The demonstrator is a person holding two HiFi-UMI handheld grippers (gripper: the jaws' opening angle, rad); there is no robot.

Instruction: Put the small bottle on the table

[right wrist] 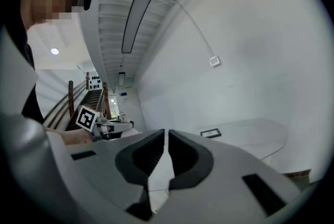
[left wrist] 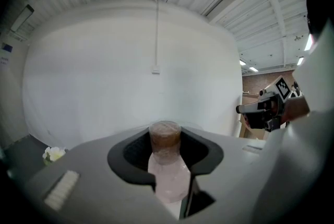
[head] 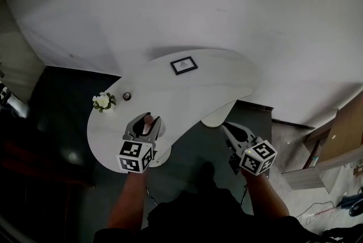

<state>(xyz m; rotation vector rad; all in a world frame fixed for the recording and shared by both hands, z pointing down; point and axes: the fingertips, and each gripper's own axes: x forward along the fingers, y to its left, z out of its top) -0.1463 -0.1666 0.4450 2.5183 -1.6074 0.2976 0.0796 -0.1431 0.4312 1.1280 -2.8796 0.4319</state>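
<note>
**Small bottle in the left gripper at the table's near edge**

We see the left gripper (head: 147,122) clamped on the small bottle (left wrist: 167,176), its dark pads pressing on either side of the pale, pinkish body. The brown cap (left wrist: 165,136) sticks out beyond the jaw tips. From the head view the bottle sits over the near rim of the white curved table (head: 227,75), but we cannot tell from any view whether its base touches the tabletop or hangs just above it.

The right gripper (right wrist: 166,139) is off to the right of the table, over the dark floor. Its jaws are drawn together with only a thin slit left, and nothing sits between them.

On the table, well apart from the bottle, lie a black-framed picture (head: 184,65) toward the far side, a small white flower arrangement (head: 102,101) at the left edge, and a small dark round object (head: 127,96) just beside the flowers.
</note>
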